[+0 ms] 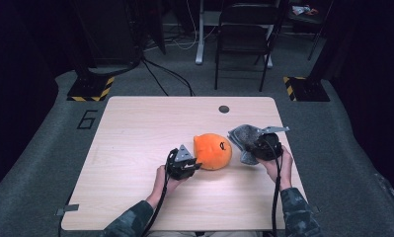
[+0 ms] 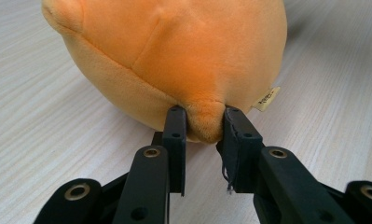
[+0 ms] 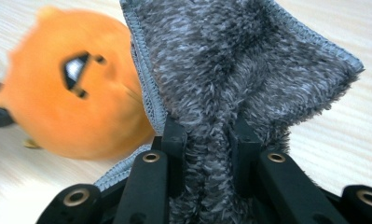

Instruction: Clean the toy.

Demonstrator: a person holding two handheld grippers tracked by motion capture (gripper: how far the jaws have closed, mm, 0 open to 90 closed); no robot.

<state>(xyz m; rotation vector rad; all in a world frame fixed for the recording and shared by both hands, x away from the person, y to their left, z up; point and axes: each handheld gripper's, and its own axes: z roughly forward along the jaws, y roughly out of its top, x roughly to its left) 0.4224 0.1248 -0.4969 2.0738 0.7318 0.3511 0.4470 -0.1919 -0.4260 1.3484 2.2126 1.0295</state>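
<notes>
high view: above near edge, facing 12 o'clock, down on bench | tool views: close, low along jaws | shared: orange plush toy

Left gripper low and level, jaws pinched on a fold of the plush toy, right gripper raised, jaws clamped on grey cloth

This looks like a lab or test room, not a home. One pale wood surface stands alone on a grey carpet floor. Black stands with yellow and black warning stripes sit at its far corners. Cables run loose across the floor. A big number six is marked on the carpet. A dark folding chair waits behind, and the walls are dark.
</notes>
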